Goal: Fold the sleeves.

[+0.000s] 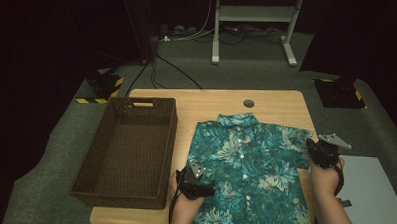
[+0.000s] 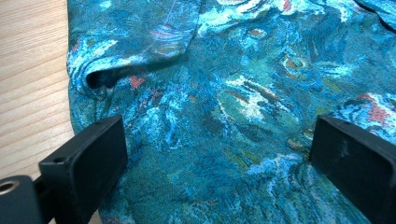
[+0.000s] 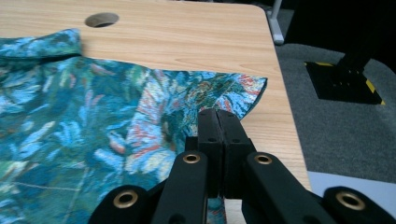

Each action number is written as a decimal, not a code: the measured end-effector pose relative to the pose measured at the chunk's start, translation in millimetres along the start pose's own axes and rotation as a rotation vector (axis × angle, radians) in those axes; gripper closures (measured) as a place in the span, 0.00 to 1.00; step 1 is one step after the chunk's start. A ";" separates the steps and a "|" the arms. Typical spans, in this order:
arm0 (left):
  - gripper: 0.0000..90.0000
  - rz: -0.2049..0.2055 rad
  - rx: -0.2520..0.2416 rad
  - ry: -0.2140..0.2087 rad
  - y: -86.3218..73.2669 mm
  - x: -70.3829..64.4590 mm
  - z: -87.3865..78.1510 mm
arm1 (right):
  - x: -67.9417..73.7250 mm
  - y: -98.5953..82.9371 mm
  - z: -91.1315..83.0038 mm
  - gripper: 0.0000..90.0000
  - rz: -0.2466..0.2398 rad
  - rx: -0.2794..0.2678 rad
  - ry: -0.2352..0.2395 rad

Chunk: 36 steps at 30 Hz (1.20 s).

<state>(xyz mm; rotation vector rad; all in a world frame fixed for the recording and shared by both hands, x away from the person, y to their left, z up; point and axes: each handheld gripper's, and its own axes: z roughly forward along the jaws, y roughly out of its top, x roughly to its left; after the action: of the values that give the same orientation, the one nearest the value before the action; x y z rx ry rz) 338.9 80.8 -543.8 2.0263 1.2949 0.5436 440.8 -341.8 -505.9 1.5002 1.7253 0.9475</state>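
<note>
Short-sleeved shirt (image 1: pixel 249 169) in teal and blue floral print with small red flecks — spread flat, front up, on the right half of the wooden table. Collar toward the far edge, hem toward the near edge. White buttons down the closed placket. Right sleeve (image 3: pixel 205 93) lying out toward the table's right edge — left sleeve folded in, a small crease beside it.

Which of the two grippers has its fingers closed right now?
The right gripper, at the shirt sleeve near the table's right edge; its fingers are pressed together. The left gripper has its fingers spread wide over the fabric.
</note>
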 end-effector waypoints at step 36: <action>0.07 -0.039 -0.026 -0.038 -1.3 5.3 -2.4 | 99.3 10.2 32.4 0.99 -0.160 0.073 0.139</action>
<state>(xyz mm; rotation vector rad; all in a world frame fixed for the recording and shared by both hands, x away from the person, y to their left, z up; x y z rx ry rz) 338.8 86.7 -543.1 1.9772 1.2950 0.4990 460.7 -239.2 -515.9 1.3448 1.9666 0.9331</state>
